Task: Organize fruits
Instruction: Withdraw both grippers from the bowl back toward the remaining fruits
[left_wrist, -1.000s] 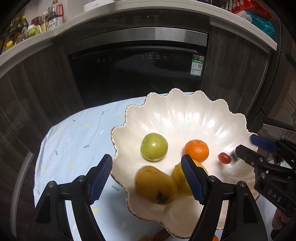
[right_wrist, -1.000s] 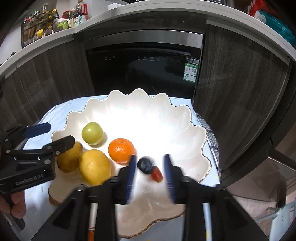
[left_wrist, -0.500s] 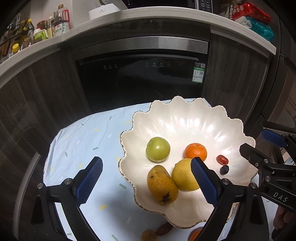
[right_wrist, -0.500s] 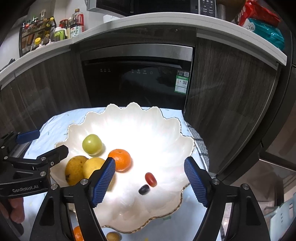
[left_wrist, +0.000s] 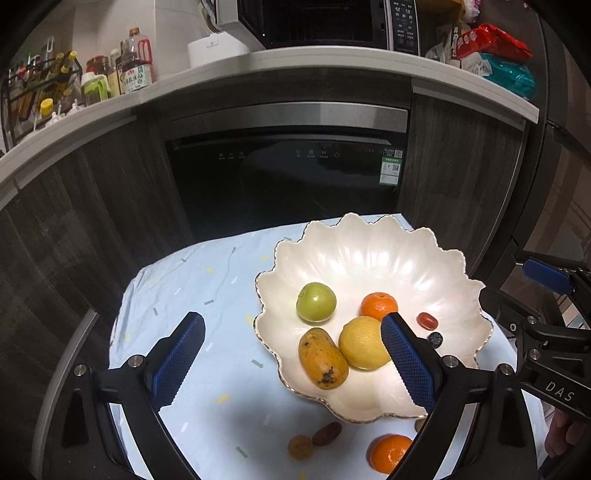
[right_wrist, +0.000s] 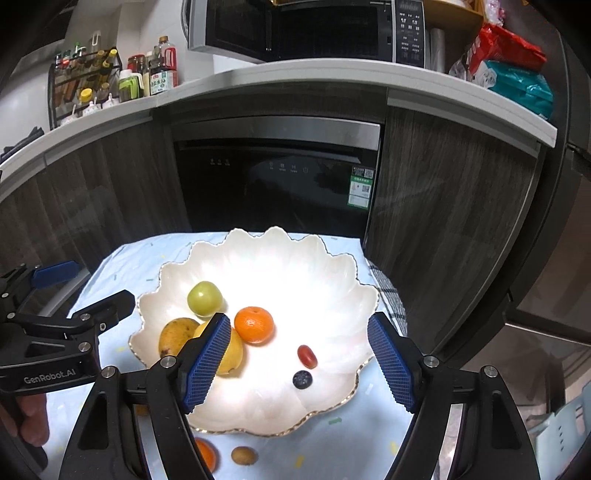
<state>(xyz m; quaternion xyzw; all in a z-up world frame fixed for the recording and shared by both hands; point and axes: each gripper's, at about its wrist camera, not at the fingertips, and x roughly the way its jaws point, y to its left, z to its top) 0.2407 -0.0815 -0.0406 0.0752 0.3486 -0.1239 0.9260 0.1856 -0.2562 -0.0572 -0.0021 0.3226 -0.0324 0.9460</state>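
Observation:
A white scalloped bowl (left_wrist: 369, 251) on a light blue cloth holds a green apple (left_wrist: 316, 302), an orange (left_wrist: 378, 305), a lemon (left_wrist: 364, 347), a mango (left_wrist: 323, 358), a small red fruit (left_wrist: 427, 320) and a blueberry (left_wrist: 434, 339). My left gripper (left_wrist: 291, 360) hovers open above the bowl's near left rim with nothing in it. My right gripper (right_wrist: 299, 360) hangs open above the blueberry (right_wrist: 302, 379) and the red fruit (right_wrist: 307, 356), holding nothing. On the cloth in front of the bowl lie another orange (left_wrist: 389, 452), a dark red fruit (left_wrist: 327, 434) and a small brown fruit (left_wrist: 301, 446).
A black built-in appliance (left_wrist: 284, 177) and dark wood cabinet fronts stand behind the table. The counter above carries bottles (left_wrist: 136, 70), a microwave (right_wrist: 295, 29) and snack bags (right_wrist: 513, 62). A checked cloth (right_wrist: 388, 295) lies at the bowl's right edge.
Both grippers opened wide. The left let the mango drop into the bowl and the right let go of the blueberry. Both then rose and drew back from the bowl.

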